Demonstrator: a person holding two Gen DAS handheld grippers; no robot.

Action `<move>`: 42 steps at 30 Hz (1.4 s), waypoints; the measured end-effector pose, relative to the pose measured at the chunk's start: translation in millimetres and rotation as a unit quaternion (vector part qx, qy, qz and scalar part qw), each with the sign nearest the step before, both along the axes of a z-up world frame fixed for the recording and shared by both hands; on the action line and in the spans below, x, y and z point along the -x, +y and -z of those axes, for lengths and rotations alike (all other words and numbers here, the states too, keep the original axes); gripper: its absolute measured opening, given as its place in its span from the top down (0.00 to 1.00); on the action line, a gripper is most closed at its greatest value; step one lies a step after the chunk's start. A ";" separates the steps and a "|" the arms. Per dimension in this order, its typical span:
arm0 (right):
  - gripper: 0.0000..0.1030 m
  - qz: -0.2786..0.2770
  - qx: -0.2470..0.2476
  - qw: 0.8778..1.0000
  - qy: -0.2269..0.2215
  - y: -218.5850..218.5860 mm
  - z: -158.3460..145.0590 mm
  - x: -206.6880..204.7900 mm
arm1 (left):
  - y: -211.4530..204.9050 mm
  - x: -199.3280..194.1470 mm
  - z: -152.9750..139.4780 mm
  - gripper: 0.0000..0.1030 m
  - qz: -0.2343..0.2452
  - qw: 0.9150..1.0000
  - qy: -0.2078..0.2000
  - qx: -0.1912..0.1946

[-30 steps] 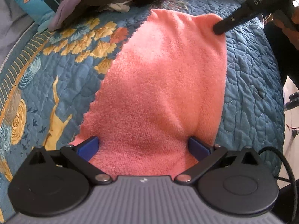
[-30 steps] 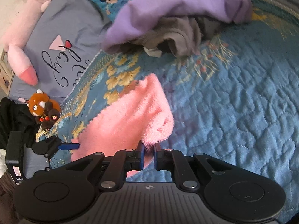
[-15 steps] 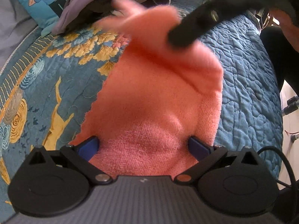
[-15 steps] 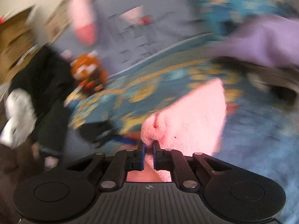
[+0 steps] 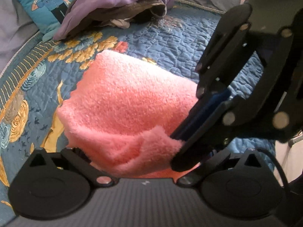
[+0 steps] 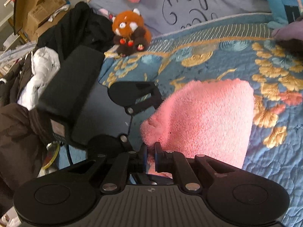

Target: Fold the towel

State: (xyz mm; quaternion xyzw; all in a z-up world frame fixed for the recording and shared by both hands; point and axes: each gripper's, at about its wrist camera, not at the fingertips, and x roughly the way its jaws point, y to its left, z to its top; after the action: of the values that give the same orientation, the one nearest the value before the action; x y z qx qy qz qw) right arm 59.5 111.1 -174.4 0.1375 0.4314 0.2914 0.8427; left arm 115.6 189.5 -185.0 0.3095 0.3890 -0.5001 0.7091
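**Pink Towel Doubled Over, Corner Clamped by Right Gripper**

Pink fleece towel lies on the blue quilted bedspread, its upper layer turned back over the lower layer, with a rounded fold line at 12 o'clock in the left wrist view.

Left gripper: jaws spread wide. The towel's near edge lies between the two fingers; neither finger is seen pressing on it.

Right gripper: enters the left wrist view from 2 o'clock. Its jaws are closed on a towel corner at 5 o'clock, just above the left gripper's right finger. In the right wrist view the right gripper pinches pink fabric between nearly touching pads.

Purple clothing is heaped at 12 o'clock on the bed. A red panda plush sits at 11 o'clock in the right wrist view, well apart from the towel.
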 end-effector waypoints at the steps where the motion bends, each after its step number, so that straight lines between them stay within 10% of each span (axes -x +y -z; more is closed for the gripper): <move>1: 0.93 -0.009 0.004 1.000 0.003 1.0 1.1 0.4 | 0.7 3.2 -1.2 0.00 0.004 1.000 0.000 -0.001; 25: 0.90 -0.074 0.151 0.983 -0.072 38.8 12.7 22.1 | 60.6 31.6 -33.1 0.00 -0.031 0.999 -0.027 -0.034; 32: 0.89 -0.136 0.254 0.946 -0.147 58.6 15.4 44.5 | 57.9 44.0 -34.4 0.00 -0.020 0.999 -0.029 -0.022; 37: 0.89 -0.200 0.338 0.892 -0.224 71.1 19.9 71.6 | 48.4 43.6 -42.7 0.00 -0.011 0.999 -0.030 -0.008; 42: 0.90 -0.181 0.317 0.907 -0.212 58.8 14.3 69.1 | 34.0 41.3 -51.9 0.00 0.006 0.999 -0.036 0.002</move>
State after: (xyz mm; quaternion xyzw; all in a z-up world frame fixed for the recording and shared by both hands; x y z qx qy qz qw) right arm -9.6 169.9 -188.8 -0.2823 0.3297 0.3088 0.8463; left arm 74.2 223.6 -133.1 0.3279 0.3603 -0.4941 0.7200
